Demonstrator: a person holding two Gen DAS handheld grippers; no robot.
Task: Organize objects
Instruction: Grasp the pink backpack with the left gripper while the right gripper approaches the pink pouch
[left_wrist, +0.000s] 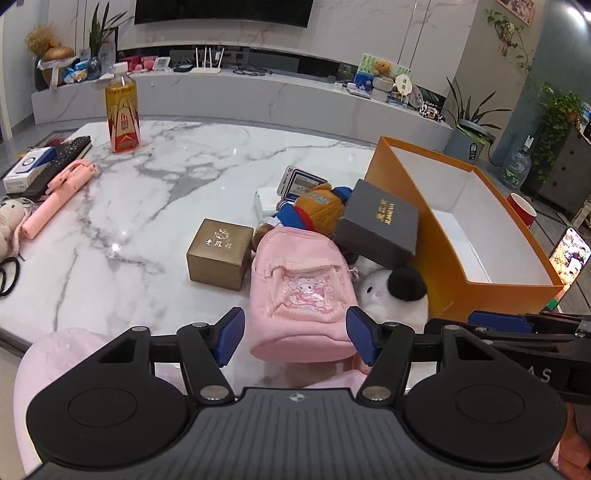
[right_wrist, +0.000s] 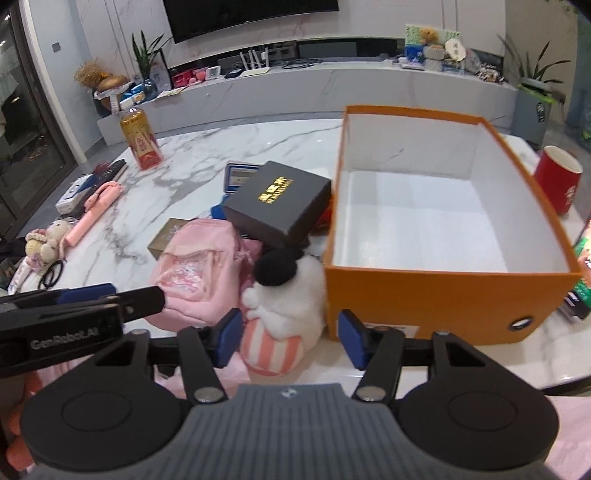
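White marble table is covered with toys beside the orange box. Nothing is held by the left gripper, spread around the pink bag. Nothing is gripped by the right gripper, spread before the white plush.

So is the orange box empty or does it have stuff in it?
Empty. The orange box shows only its bare white floor; the toys and small boxes all lie outside it.

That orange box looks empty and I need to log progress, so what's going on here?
A person holds two grippers over a marble table. The left gripper is open around the pink mini backpack; the right gripper is open near the white plush. The orange box holds nothing yet.
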